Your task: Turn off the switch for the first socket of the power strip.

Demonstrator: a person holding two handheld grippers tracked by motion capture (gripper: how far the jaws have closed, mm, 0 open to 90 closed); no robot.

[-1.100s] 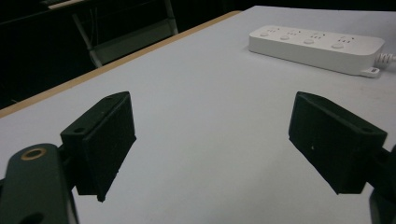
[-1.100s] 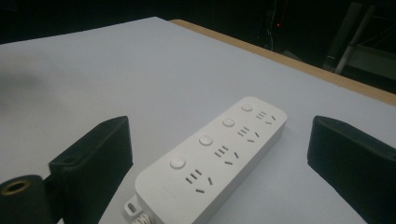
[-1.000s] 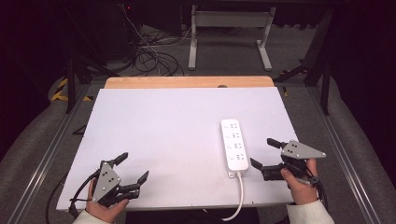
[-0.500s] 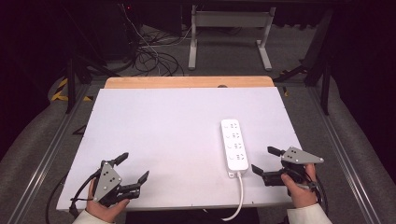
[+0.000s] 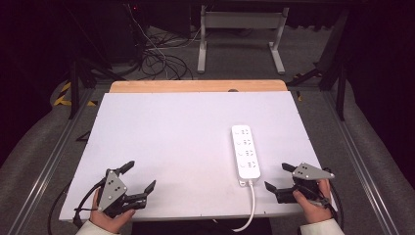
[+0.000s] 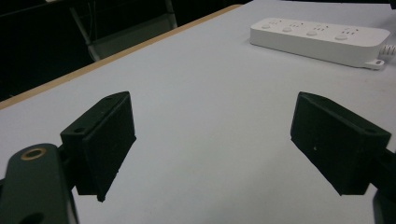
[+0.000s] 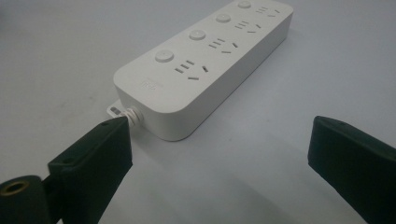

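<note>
Lying on the right half of the white table [image 5: 186, 142], the power strip [image 5: 245, 151] ran lengthwise away from the person, its cord [image 5: 250, 203] trailing off the near edge. The right gripper [image 5: 285, 178] sat just beside the strip's cord end, jaws spread wide and holding nothing, plainly the nearer of the two. The left gripper [image 5: 139, 176] rested well apart at the near left corner, jaws equally wide and empty. The right gripper view showed four round buttons and socket slots along the strip's top, with the cord end nearest the jaws; the left gripper view caught the strip side-on and far off.
</note>
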